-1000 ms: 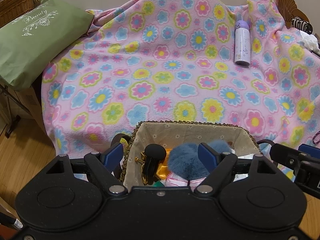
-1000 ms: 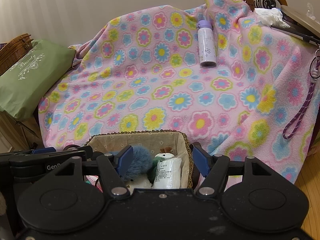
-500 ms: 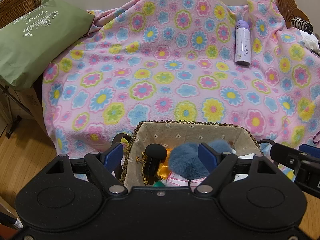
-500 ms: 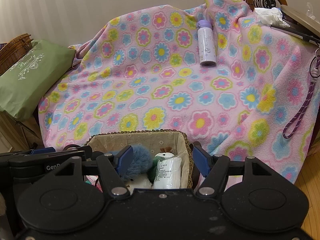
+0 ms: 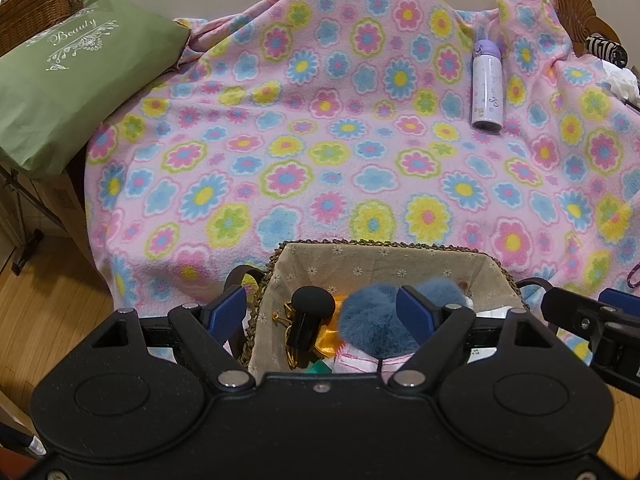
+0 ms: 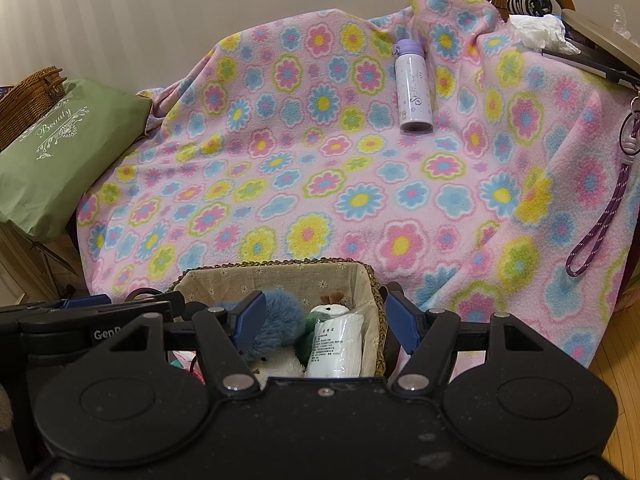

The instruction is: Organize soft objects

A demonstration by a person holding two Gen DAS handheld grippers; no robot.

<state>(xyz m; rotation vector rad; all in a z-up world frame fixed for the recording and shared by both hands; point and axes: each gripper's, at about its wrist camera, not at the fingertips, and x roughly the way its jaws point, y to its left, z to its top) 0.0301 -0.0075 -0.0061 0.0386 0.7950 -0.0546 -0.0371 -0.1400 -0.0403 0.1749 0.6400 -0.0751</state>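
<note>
You are working in a home, likely a bedroom or living room. Indicators: a pink floral fleece blanket (image 5: 320,152) draped over furniture, a carved wooden headboard or chair back (image 5: 576,4), a green fabric bag (image 5: 72,92), wicker baskets (image 5: 36,8), wood flooring (image 5: 44,312) and a lined basket (image 5: 384,268) of plush items.

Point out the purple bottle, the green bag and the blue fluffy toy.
purple bottle (image 6: 414,88), right wrist view, middle of its white body.
green bag (image 5: 76,92), left wrist view, flat front below the lettering.
blue fluffy toy (image 5: 370,320), left wrist view, its fur inside the basket.
</note>
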